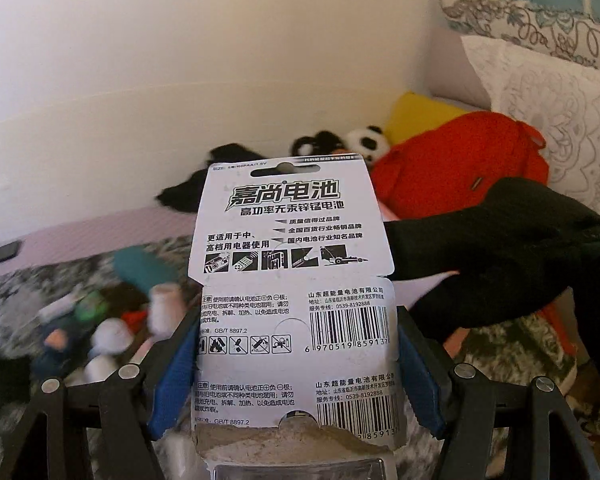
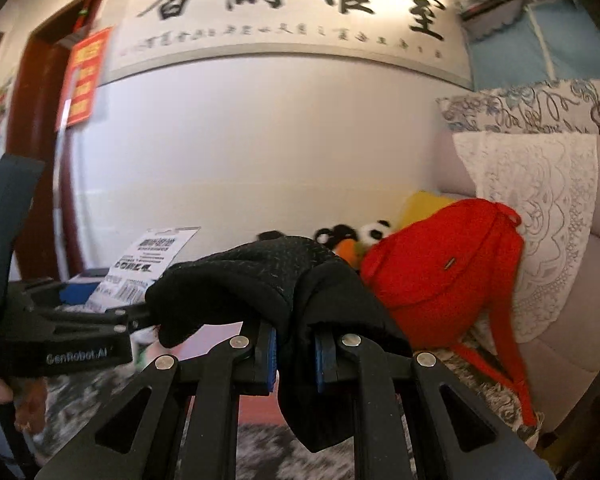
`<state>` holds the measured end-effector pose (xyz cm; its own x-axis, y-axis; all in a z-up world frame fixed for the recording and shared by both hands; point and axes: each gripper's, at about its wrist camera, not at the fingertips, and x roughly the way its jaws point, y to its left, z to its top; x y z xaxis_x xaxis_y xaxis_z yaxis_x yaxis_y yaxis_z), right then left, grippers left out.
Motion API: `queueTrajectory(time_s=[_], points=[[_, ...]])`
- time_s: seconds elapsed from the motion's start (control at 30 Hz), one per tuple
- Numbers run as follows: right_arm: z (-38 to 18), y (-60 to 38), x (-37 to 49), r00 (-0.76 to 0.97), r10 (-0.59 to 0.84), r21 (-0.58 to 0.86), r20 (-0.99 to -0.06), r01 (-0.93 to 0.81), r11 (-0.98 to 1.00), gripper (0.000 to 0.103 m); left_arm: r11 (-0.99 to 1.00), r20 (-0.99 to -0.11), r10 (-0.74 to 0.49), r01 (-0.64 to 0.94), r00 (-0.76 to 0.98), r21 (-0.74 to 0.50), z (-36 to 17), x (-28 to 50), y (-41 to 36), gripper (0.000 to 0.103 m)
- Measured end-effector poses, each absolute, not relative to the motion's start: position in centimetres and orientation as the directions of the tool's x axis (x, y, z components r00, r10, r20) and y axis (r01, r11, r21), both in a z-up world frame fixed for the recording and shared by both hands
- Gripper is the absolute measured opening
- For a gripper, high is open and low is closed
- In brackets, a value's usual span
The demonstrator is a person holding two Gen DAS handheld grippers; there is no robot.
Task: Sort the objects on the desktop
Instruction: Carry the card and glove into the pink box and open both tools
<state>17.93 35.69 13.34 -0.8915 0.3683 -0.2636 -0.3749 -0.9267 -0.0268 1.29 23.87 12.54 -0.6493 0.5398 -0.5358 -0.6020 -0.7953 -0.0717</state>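
White wall (image 2: 260,152) fills the background, with a calligraphy scroll (image 2: 292,12) across the top of the right wrist view and a red backpack (image 2: 440,264) at right beside a panda toy (image 2: 374,232). At centre of the left wrist view, the left gripper (image 1: 298,344) pinches a battery card (image 1: 292,280) upright above blurred clutter (image 1: 100,320) at lower left. The right gripper (image 2: 294,354) clamps a black glove (image 2: 260,280) at centre frame.
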Motion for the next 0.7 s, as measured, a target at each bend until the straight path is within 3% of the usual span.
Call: queueTrajectory(time_s=[0.4,0.47,0.5,0.53,0.6,0.7], points=[[11.0,48.1,-0.8,-0.842,0.338,0.049,-0.421,-0.393,-0.918,0.015,-0.799,-0.650,0.487,-0.598,-0.583,-0.062,8.2,-13.2,33.2,0.078],[10.0,49.8,-4.3,-0.825,0.323,0.074,-0.464,-0.399,-0.914,0.022,-0.814,-0.678,0.471,-0.574,-0.565,-0.087,7.2,-15.3,33.4,0.082],[9.4,50.5,-5.8,-0.810,0.320,0.076,-0.491,-0.406,-0.911,0.031,-0.824,-0.691,0.460,-0.557,-0.558,-0.099,6.8,-16.2,33.4,0.083],[8.8,51.2,-7.0,-0.790,0.320,0.075,-0.522,-0.417,-0.906,0.050,-0.834,-0.703,0.450,-0.540,-0.551,-0.111,6.4,-17.1,33.4,0.083],[8.0,52.3,-8.2,-0.778,0.305,0.109,-0.549,-0.428,-0.897,0.067,-0.847,-0.709,0.439,-0.517,-0.552,-0.123,6.1,-17.8,32.8,0.085],[7.8,53.0,-8.3,-0.789,0.276,0.166,-0.549,-0.426,-0.889,0.071,-0.855,-0.692,0.444,-0.499,-0.569,-0.138,6.8,-17.7,30.9,0.087]])
